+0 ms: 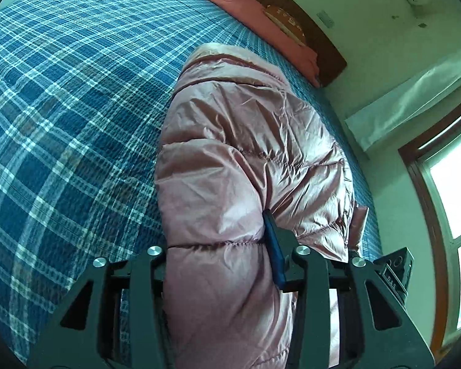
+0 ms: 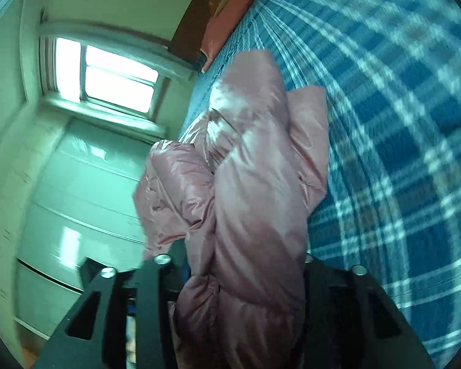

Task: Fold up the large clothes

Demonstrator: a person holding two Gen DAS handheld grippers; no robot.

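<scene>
The 2 grippers, left gripper [image 1: 224, 264] and right gripper [image 2: 236, 264], are each clamping folds of the shiny pink quilted down jacket [image 1: 249, 141]. It is lying across the blue plaid bedspread [image 1: 70, 98].

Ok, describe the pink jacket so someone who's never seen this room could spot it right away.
Find the bed with the blue plaid cover. Toward its window-side edge lies the puffy quilted jacket, running toward the headboard. It is shiny and pale pink, unlike the flat, matte salmon pillow at the head of the bed.

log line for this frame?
left gripper: shut on shiny pink quilted puffer jacket | right gripper: same | blue plaid bedspread: underneath
</scene>
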